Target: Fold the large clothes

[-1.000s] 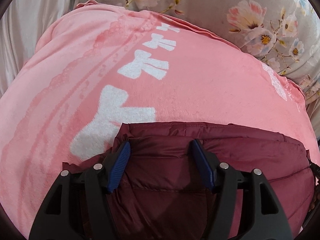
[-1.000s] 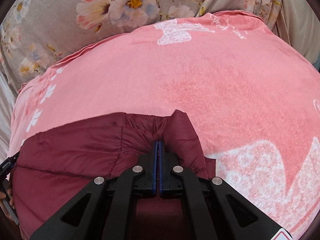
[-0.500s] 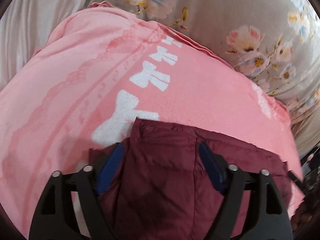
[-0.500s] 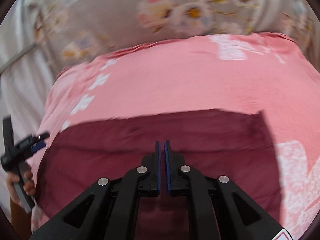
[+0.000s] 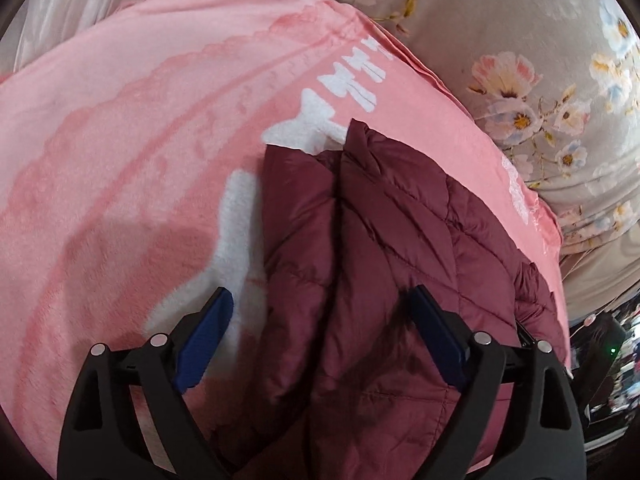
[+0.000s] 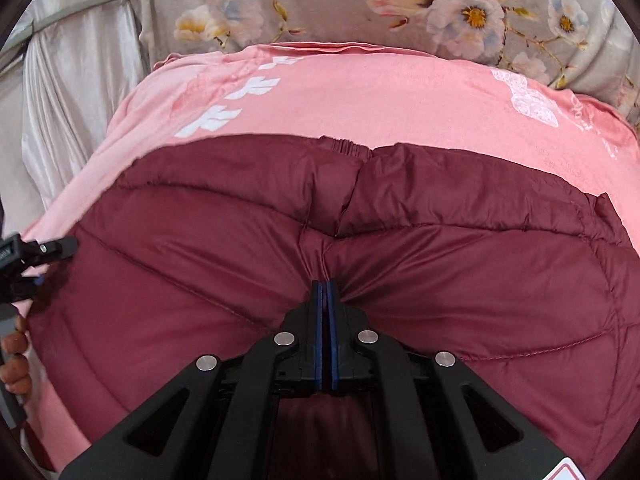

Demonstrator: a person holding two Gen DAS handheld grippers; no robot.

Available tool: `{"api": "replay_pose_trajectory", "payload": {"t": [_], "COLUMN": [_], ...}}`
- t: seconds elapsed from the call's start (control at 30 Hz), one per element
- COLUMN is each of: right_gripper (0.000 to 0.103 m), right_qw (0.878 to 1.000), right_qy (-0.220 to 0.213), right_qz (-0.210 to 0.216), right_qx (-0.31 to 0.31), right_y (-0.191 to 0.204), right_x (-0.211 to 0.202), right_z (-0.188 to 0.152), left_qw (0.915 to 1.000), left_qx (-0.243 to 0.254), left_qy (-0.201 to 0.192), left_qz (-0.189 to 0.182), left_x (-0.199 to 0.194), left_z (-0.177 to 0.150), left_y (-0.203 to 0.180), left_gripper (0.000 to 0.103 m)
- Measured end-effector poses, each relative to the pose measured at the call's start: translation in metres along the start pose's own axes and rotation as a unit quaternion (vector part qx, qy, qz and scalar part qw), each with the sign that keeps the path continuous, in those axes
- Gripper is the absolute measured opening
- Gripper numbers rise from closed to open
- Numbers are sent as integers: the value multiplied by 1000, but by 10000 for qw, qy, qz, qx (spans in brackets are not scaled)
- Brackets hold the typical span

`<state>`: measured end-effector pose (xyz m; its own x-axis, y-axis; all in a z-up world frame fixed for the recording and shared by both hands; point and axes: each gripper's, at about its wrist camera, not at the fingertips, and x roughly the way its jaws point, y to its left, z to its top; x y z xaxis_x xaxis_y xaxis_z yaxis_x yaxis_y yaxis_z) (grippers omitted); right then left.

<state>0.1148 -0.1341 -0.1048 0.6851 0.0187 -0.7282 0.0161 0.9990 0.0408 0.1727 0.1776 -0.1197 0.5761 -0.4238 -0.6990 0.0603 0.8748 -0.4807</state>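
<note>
Quilted maroon puffer jacket [image 6: 360,264] on pink fleece blanket [image 5: 120,128]; right tool [image 6: 326,286] clamped on its fabric (near edge), left tool [image 5: 320,304] opening, pads clear.

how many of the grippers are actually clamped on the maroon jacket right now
1. The right gripper is pinched shut on a fold of the maroon jacket. The left gripper is opening, with its pads astride the jacket's edge and off the fabric.

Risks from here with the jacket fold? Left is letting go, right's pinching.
1. The right gripper pinches only a small pucker of the maroon jacket; slick fabric may slip out.
2. The left gripper is opening over the jacket's folded edge, so the puffy layers may spring apart on the pink blanket.
</note>
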Motion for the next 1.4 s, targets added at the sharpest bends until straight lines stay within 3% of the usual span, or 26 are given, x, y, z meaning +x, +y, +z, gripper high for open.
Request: {"api": "replay_pose_trajectory", "payload": {"t": [0.1, 0.17, 0.27, 0.33, 0.43, 0.57, 0.83, 0.93, 1.1, 1.27, 1.4], "right_gripper": [5, 4, 3, 4, 3, 2, 1, 1, 1, 1, 2], "right_qw": [10000, 9998, 9985, 9954, 9921, 9863, 9837, 9833, 9670, 9712, 9707], "right_qy": [5, 6, -2, -42, -46, 320, 322, 269, 33, -250, -346], "right_qz": [36, 162, 377, 671, 966, 1308, 1361, 1403, 1851, 1233, 764], "right_qx": [27, 131, 390, 683, 799, 954, 1127, 1124, 1748, 2021, 2249], "right_y": [-2, -7, -17, -23, -27, -25, -28, -27, -55, -103, -136], "right_x": [1, 1, -8, -27, -62, -75, -54, -53, -84, -135, -161], "right_z": [1, 1, 1, -4, -24, -56, -76, -77, -92, -121, -141], "left_qw": [9996, 9993, 9994, 9991, 9982, 9949, 9774, 9668, 9529, 9446, 9420], "left_qx": [75, 48, 148, 318, 512, 845, 1747, 2070, 2467, 2898, 2991], "left_qy": [122, 186, 131, 57, -70, -300, -539, -390, 84, 312, 713], "left_qz": [-228, -315, -288, -278, -290, -467, -1062, -1449, -1762, -1508, -1347], "left_x": [4, 6, -3, -14, -33, -58, -95, -93, -60, -18, 21], "left_z": [-5, -7, -10, -9, -6, -5, -25, -37, -60, -90, -118], "left_y": [-14, -23, -43, -57, -75, -106, -200, -240, -300, -352, -379], "left_gripper": [85, 76, 51, 24, 17, 14, 14, 13, 11, 10, 10]}}
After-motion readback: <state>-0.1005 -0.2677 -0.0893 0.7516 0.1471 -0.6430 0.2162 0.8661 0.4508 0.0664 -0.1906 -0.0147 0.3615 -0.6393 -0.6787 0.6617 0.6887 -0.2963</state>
